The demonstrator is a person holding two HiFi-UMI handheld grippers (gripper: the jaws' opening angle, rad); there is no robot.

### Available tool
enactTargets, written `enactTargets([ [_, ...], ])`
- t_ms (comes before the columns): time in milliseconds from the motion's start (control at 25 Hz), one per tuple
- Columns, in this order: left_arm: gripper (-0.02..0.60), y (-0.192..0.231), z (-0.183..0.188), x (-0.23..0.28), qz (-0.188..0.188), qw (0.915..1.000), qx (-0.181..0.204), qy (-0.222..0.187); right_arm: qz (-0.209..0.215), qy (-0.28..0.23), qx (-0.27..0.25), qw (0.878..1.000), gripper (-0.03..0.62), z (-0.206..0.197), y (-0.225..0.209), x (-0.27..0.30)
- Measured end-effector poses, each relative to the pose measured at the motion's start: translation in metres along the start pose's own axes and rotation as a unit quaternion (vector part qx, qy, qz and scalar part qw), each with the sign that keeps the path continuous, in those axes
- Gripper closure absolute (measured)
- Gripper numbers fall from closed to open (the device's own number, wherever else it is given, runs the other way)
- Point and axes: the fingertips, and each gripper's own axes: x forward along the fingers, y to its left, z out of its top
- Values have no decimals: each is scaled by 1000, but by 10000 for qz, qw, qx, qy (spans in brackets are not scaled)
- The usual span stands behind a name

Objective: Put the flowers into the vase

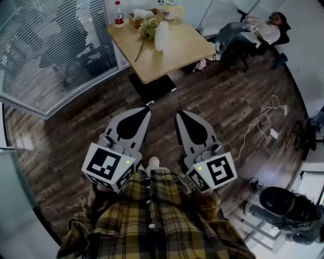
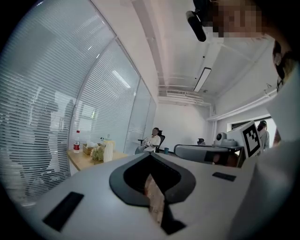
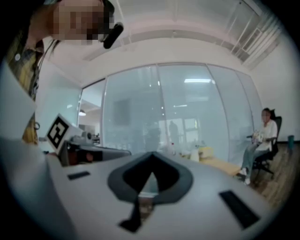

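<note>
The flowers (image 1: pixel 147 29) lie on a wooden table (image 1: pixel 177 55) far ahead, pale blooms with a long stem, next to a white vase (image 1: pixel 161 35). In the left gripper view the vase (image 2: pixel 108 151) and flowers (image 2: pixel 98 153) look small and distant. My left gripper (image 1: pixel 148 109) (image 2: pixel 149 154) is held over the wooden floor, well short of the table, shut with nothing in it. Beside it my right gripper (image 1: pixel 178 114) (image 3: pixel 152 153) also has its jaws closed to a point and holds nothing. Both point level toward the table.
A red-capped bottle (image 1: pixel 118 13), a small box (image 1: pixel 139 17) and a pale pot stand at the table's far end. A glass wall with blinds (image 1: pixel 50 45) runs along the left. A person sits in a chair (image 1: pixel 253 30) at back right. A white cable (image 1: pixel 258 126) lies on the floor.
</note>
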Motion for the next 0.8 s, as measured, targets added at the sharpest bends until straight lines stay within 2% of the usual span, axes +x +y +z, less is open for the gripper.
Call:
enactTargets([
  [200, 572, -7, -1, 5, -75, 9999, -74, -18, 10, -36, 34, 10000, 582, 0, -6, -7],
  [800, 572, -27, -3, 2, 328, 9993, -28, -173, 195, -90, 108, 9997, 582, -9, -23, -39],
])
